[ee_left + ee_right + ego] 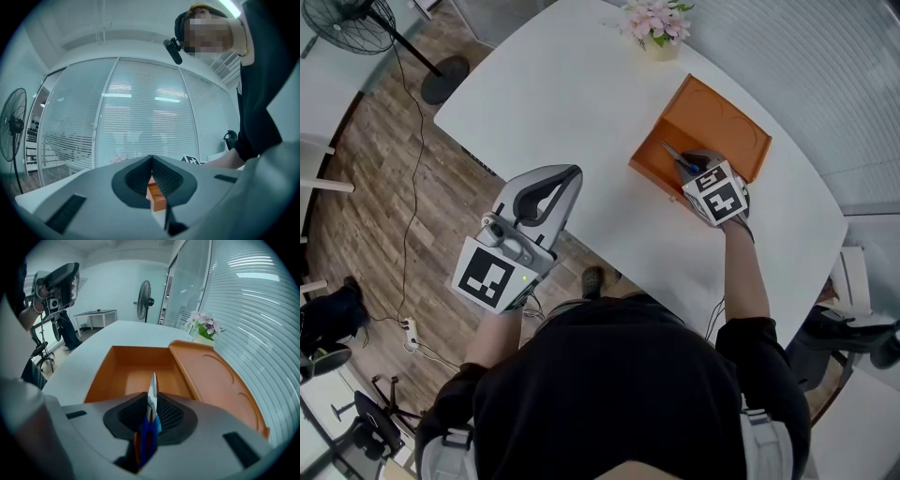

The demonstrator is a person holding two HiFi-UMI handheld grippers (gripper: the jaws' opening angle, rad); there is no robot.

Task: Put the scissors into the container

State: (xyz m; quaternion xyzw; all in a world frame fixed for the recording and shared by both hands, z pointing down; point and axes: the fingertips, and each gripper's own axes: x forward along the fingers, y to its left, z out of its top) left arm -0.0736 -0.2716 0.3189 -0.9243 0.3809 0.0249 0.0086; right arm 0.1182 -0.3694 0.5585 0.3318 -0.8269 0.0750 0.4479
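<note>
- Scissors (151, 389): clamped in the right gripper (151, 404); blue handles sit between the jaws, closed blades stick out forward past the tips
- blade tip hangs over the open cavity of the orange container (100, 377); no contact with its floor or walls that I can see; head view agrees, scissors above the box's near end
- container sits on the white table (553, 94); lid (220, 380) lies open beside it, on the right in the right gripper view; cavity looks empty
- left gripper (151, 161): jaws together, nothing held; only a sliver of the orange box shows far off through the lower gap; it's held up off the table's near edge, well apart from the container; idle as far as I can judge
- step in hand: placement; carry looks all but done, scissors not yet released, so task is near its end but not complete
- next move, my read: lower until the blades are near the cavity floor; tilt flatter so the scissors lie along the box's length; then part the jaws and lift straight out
- watch: letting go from height could make them bounce or clatter; handles may snag on the pads as the jaws part; near wall is close to the gripper body, keep it clear
- flower pot (656, 28) at the table's far end; out of the path
</note>
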